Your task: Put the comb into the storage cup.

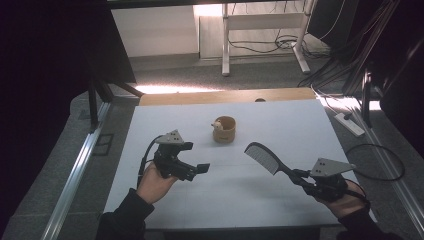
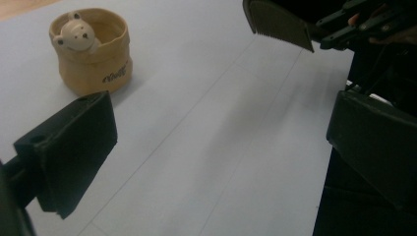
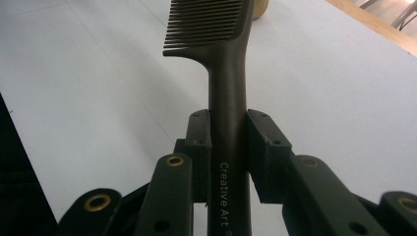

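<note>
right gripper (image 1: pixel 301 176): clamped on the comb (image 1: pixel 264 157) by its handle, both pads squeezing the shaft; toothed head sticks out toward 10 o'clock, off the table (image 1: pixel 280 122).
left gripper (image 1: pixel 199 169): jaws wide apart, nothing between them, hovering over the table at about 8 o'clock from the cup (image 1: pixel 224 129).
cup: small tan pot with a bear figure on the rim, upright, table centre, toward 12 o'clock from both hands.
risk 1: grip is far back on the handle, so the long head could pivot or slip if it bumps anything.
risk 2: cup looks light; comb tip catching the rim or the bear could tip it, and left isn't steadying it.
risk 3: if dropped in, the comb probably overhangs and could lever the cup over.
</note>
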Motion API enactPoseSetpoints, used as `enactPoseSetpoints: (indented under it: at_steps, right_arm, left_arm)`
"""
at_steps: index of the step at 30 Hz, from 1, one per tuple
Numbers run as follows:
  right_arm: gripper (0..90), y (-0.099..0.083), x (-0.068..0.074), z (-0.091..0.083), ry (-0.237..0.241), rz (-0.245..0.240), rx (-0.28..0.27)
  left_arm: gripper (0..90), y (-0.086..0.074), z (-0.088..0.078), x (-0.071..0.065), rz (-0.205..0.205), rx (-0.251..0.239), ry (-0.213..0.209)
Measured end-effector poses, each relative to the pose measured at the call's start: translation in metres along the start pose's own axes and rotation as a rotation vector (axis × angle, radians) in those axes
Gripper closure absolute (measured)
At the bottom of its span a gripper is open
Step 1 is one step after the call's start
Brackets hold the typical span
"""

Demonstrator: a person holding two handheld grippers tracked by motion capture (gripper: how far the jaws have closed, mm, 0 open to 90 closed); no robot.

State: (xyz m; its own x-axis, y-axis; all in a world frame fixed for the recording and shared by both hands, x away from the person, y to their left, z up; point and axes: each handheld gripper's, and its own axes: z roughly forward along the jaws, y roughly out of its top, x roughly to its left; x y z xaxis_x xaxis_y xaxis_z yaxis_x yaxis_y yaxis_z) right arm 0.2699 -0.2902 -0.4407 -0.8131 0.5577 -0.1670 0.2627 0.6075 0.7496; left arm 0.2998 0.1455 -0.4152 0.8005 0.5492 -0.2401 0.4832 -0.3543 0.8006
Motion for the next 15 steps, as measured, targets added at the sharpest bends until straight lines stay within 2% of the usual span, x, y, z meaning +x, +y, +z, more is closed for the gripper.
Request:
enactPoseSetpoints:
  at_steps: [15]
  right_arm:
    - [73.3, 0.007, 0.011, 0.003, 0.014, -0.037, -0.026]
  left_arm:
    - [0.0, 0.020, 0.009, 0.006, 0.004, 0.000, -0.061]
